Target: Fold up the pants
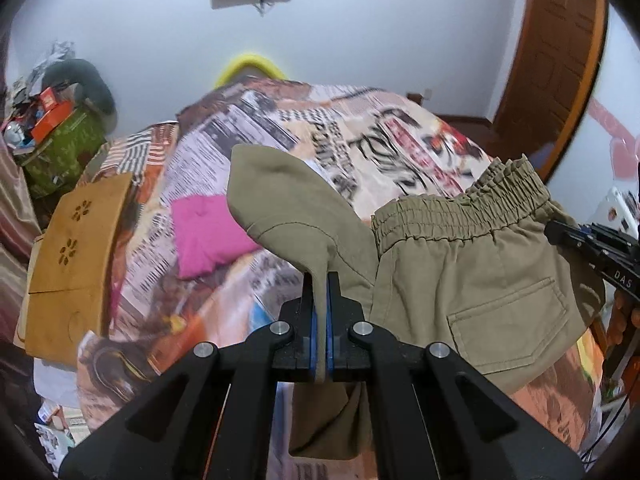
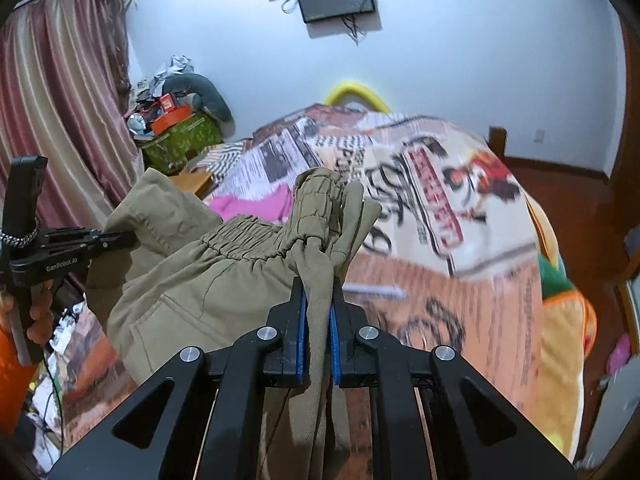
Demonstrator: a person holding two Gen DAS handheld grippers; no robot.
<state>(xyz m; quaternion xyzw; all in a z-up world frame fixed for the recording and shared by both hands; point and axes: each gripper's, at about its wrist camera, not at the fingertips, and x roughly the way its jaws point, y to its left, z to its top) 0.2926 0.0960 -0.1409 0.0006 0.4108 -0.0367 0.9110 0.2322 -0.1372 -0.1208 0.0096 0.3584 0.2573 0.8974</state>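
The olive-green pants (image 1: 472, 280) hang in the air above the bed (image 1: 280, 152), stretched between the two grippers. The left gripper (image 1: 320, 280) is clenched on a thin fold of the fabric, which rises from between its blue pads into a broad flap. The right gripper (image 2: 319, 284) is clamped on a bunched end of the elastic waistband (image 2: 248, 236), with loose cloth trailing down between its fingers. In the left wrist view the gathered waistband runs across to the right, with a patch pocket (image 1: 508, 316) below it. A pink garment (image 1: 208, 232) lies on the bed's newspaper-print cover, and a tan folded piece (image 1: 76, 252) rests near the bed's left edge.
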